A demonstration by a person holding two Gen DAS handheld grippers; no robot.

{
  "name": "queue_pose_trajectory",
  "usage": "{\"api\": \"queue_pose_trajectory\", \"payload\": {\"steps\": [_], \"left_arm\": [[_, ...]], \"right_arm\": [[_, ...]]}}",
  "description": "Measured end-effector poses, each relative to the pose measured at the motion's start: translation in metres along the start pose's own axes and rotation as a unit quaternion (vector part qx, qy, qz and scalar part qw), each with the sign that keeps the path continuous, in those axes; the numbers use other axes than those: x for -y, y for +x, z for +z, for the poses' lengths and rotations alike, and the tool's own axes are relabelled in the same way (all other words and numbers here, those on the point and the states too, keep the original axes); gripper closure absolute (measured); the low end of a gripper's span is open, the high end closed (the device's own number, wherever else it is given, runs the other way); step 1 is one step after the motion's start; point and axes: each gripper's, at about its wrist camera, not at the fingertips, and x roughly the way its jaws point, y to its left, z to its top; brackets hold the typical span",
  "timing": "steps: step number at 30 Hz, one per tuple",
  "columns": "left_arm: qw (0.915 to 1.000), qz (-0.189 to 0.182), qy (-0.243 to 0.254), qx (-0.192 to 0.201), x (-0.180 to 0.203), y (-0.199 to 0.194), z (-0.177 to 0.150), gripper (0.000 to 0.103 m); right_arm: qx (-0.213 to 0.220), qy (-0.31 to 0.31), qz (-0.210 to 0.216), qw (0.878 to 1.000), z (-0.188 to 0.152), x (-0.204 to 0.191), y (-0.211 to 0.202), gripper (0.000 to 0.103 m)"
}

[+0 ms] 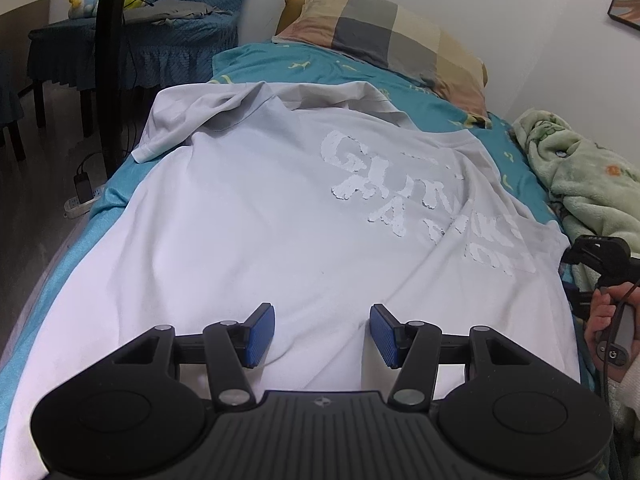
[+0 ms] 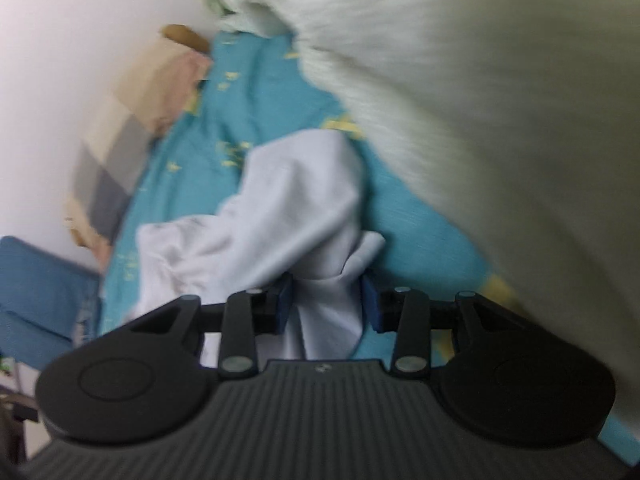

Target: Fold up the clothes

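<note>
A pale grey T-shirt (image 1: 280, 208) with white lettering lies spread on the teal bed sheet (image 1: 280, 64); its far left sleeve is rumpled. My left gripper (image 1: 322, 336) is open and empty, hovering over the shirt's near hem. My right gripper (image 2: 328, 304), seen at the right edge of the left wrist view (image 1: 596, 264), has a bunched fold of the shirt (image 2: 296, 216) between its blue pads (image 2: 285, 304). The right wrist view is motion-blurred, and the pads stand apart around the cloth.
A checked pillow (image 1: 384, 36) lies at the head of the bed against the white wall. A fluffy green blanket (image 1: 576, 176) lies along the right side, close to my right gripper (image 2: 500, 120). A teal-covered chair (image 1: 168, 40) and a power strip (image 1: 82, 200) are left of the bed.
</note>
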Motion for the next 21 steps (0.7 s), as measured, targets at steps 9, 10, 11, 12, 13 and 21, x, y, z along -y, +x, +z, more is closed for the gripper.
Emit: {"api": "queue_pose_trajectory", "payload": {"steps": [9, 10, 11, 12, 13, 21], "left_arm": [[1.0, 0.001, 0.01, 0.002, -0.002, 0.001, -0.001, 0.047], [0.9999, 0.002, 0.01, 0.002, -0.002, 0.001, -0.001, 0.047], [0.9999, 0.003, 0.011, 0.002, -0.002, 0.001, -0.001, 0.047], [0.9999, 0.005, 0.011, 0.003, -0.003, 0.001, -0.001, 0.047], [0.9999, 0.007, 0.009, 0.004, -0.005, 0.0, -0.001, 0.047], [0.9995, 0.011, -0.019, 0.023, -0.014, -0.012, 0.007, 0.047]], "right_arm": [[0.123, -0.151, -0.116, 0.974, 0.008, -0.052, -0.037, 0.095], [0.139, -0.172, -0.141, 0.965, 0.008, -0.057, -0.043, 0.095], [0.141, -0.176, -0.157, 0.962, 0.01, -0.057, -0.047, 0.095], [0.134, -0.171, -0.162, 0.963, 0.011, -0.054, -0.049, 0.095], [0.127, -0.164, -0.165, 0.964, 0.013, -0.051, -0.05, 0.095], [0.172, -0.288, -0.028, 0.942, -0.022, -0.107, -0.088, 0.095]]}}
